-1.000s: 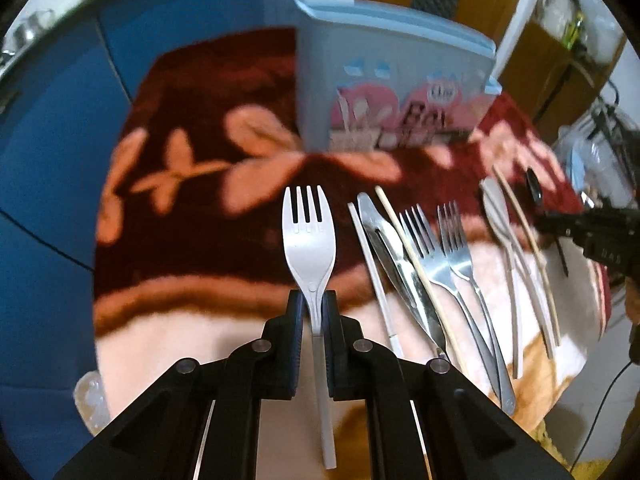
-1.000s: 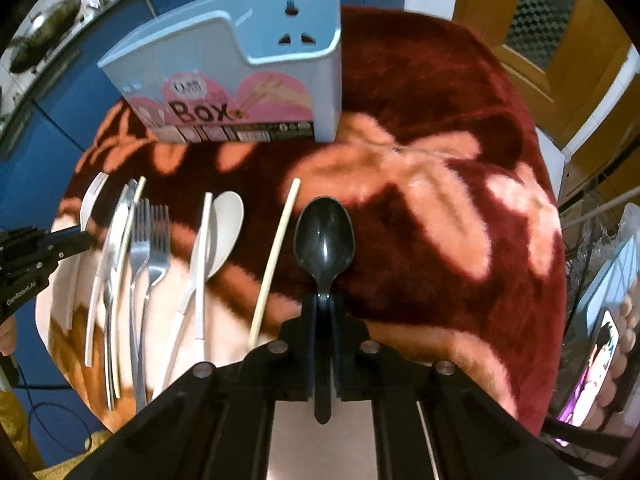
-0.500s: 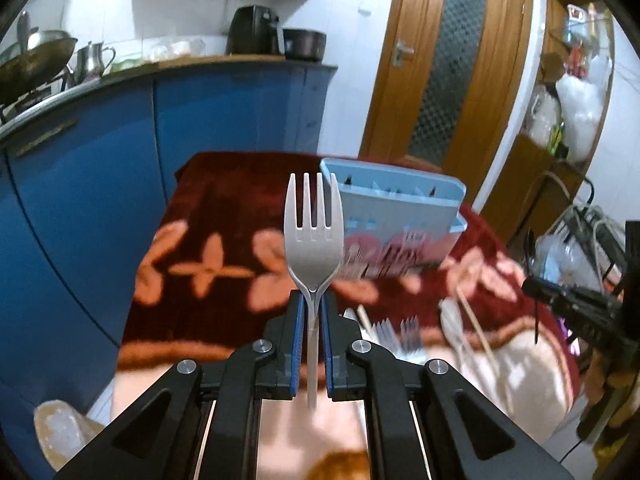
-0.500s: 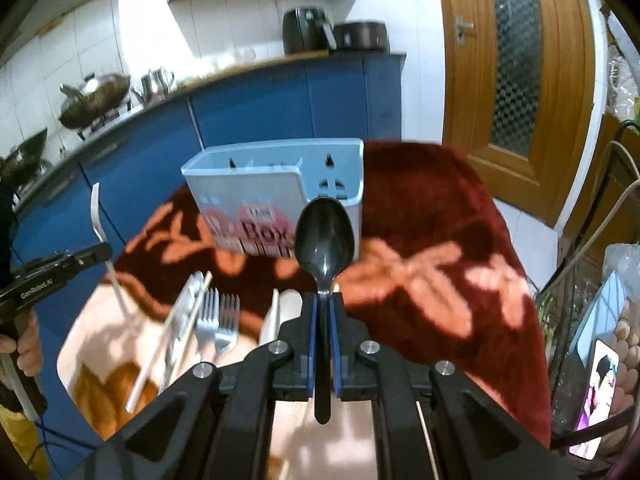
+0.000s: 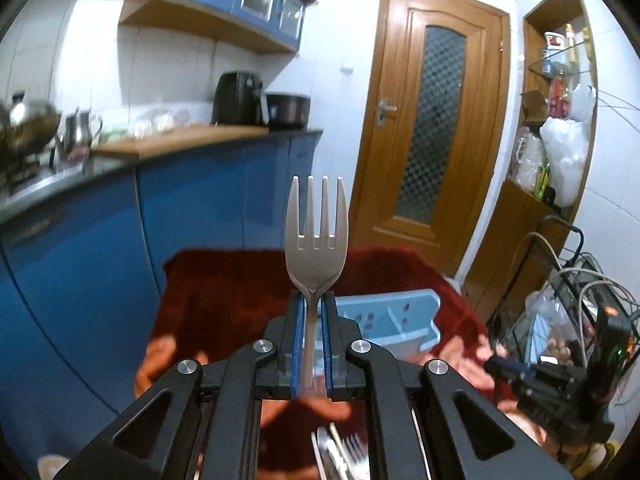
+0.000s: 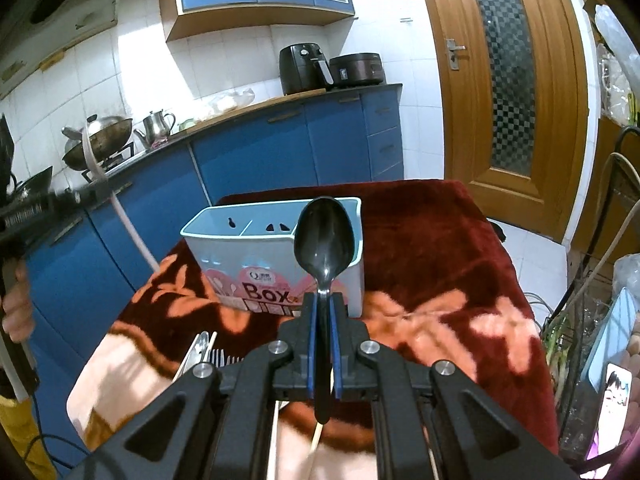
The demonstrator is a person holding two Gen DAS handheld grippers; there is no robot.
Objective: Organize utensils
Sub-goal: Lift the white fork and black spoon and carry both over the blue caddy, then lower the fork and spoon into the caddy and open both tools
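My left gripper [image 5: 314, 300] is shut on the neck of a white plastic fork [image 5: 316, 236], tines up, raised well above the table. My right gripper [image 6: 323, 300] is shut on a black plastic spoon [image 6: 325, 240], bowl up, held in front of the light blue utensil box [image 6: 240, 256]. The box [image 5: 404, 320] has open compartments and stands on the red flowered tablecloth [image 6: 432, 264]. In the right wrist view the left gripper [image 6: 86, 196] appears at far left, holding the fork's white handle [image 6: 128, 228]. The right gripper's body [image 5: 560, 388] shows at lower right of the left view.
Several forks, knives and chopsticks [image 6: 206, 354] lie on the cloth near the front edge, also glimpsed as utensils [image 5: 340, 456] under my left gripper. Blue kitchen cabinets [image 6: 260, 152] stand behind the table, a wooden door [image 6: 504, 80] to the right, a cluttered wire rack [image 5: 580, 300] beside it.
Both grippers have lifted off the table and tilted upward, carrying the fork and the spoon. The views now show the kitchen and box top instead of the tablecloth.
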